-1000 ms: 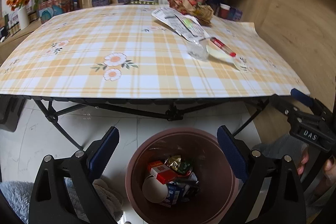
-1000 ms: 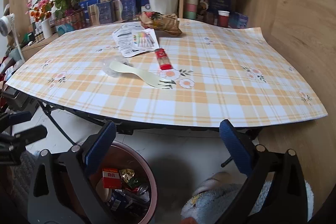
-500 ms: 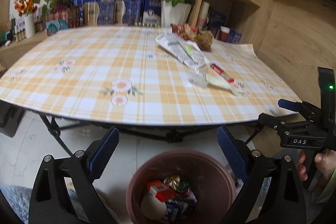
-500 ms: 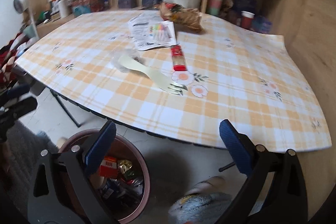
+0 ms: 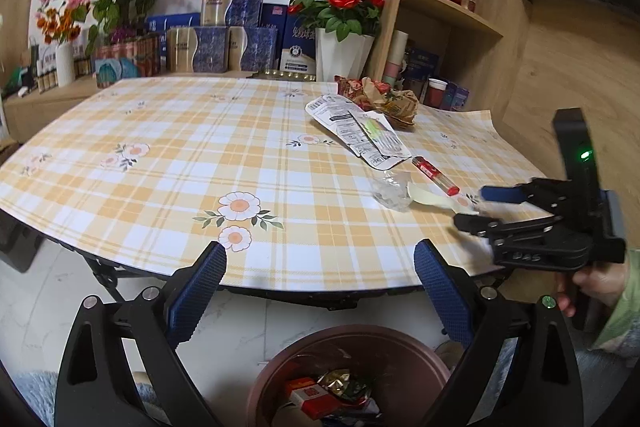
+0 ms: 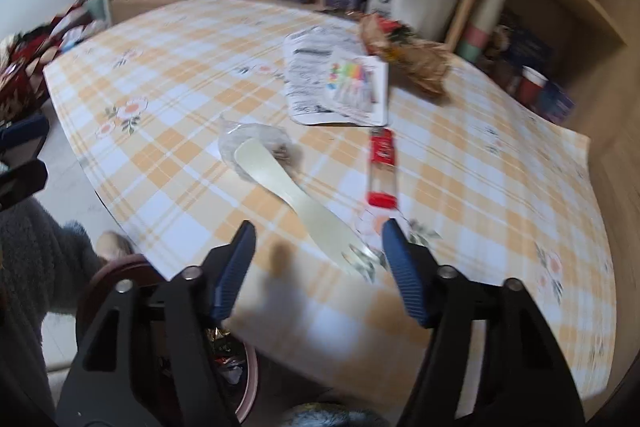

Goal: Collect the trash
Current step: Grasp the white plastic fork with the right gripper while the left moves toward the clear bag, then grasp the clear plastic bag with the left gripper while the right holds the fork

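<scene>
Trash lies on the plaid table: a pale plastic fork (image 6: 296, 193) resting on a clear crumpled wrapper (image 6: 256, 143), a red sachet (image 6: 382, 167), a printed packet (image 6: 336, 85) and a brown crumpled bag (image 6: 412, 57). My right gripper (image 6: 318, 255) is open and empty, just above the fork's tines; it also shows in the left wrist view (image 5: 476, 205). My left gripper (image 5: 320, 287) is open and empty, at the table's near edge above a brown bin (image 5: 352, 375) holding several wrappers.
Flower vases (image 5: 342, 55), boxes (image 5: 232, 39) and a wooden shelf (image 5: 452, 11) stand behind the table. The table's folding legs (image 5: 108, 275) and white tiled floor lie below. The bin's rim shows in the right wrist view (image 6: 92, 291).
Both grippers rose and moved forward. The right gripper came in over the table edge to the fork. The left gripper lifted from above the bin toward the table edge.
</scene>
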{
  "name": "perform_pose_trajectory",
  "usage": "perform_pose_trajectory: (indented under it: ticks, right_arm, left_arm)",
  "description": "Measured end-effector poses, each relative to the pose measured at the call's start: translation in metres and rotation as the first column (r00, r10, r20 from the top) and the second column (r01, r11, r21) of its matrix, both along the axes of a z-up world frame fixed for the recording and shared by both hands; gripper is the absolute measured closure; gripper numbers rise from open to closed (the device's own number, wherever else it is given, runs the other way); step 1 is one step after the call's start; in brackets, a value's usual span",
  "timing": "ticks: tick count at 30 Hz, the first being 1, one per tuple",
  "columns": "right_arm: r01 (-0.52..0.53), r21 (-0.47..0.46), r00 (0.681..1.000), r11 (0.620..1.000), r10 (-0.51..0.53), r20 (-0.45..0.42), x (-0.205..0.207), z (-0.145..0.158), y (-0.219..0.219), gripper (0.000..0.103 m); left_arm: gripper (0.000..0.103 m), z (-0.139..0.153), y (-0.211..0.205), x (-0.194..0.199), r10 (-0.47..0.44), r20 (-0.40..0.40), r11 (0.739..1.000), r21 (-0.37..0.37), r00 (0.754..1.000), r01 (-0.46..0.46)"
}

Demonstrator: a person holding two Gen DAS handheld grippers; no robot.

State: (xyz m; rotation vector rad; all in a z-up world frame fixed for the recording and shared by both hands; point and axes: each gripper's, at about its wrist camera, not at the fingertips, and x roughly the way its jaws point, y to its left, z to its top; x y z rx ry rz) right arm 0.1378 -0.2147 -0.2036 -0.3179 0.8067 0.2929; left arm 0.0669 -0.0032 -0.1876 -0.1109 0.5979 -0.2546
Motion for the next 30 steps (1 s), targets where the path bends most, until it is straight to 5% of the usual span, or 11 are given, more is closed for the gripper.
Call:
perform_pose_trajectory:
  ticks: [6,9,14,22,30]
  right_arm:
    - [-0.039,-0.007,0.998,0.999,0.038,-0.042,0.028,-0.012,0.005,0.055]
    - [-0.037,0.057,0.996,0.998,0.041,-0.074,0.037,-0.012,0.001,0.082]
    - [-0.011,0.141,0.998,0.99,0.021,-0.064,0.032,-0.008,-0.004,0.096]
    - [0.105,0.434,0.994,0.895,-0.088,-0.059,0.006,0.009,-0.041,0.096]
    - [0.237,0.49,0.968,0.839,-0.244,-0.051,-0.005,0.011,-0.076,0.096]
  left_arm:
    - [0.01,-0.006,-0.002,0.015,-0.002,-0.038,0.999,-0.045,0.999,0.0]
    - [0.01,-0.008,-0.006,0.019,-0.01,-0.052,0.999,-0.048,0.999,0.007]
    - [0.01,-0.011,-0.01,0.022,-0.025,-0.064,0.999,-0.05,0.998,0.021]
    - [0.01,-0.016,-0.018,0.026,-0.051,-0.091,0.998,-0.047,0.995,0.047]
    - [0.01,0.002,-0.048,0.067,-0.181,-0.103,0.983,-0.024,0.978,0.18]
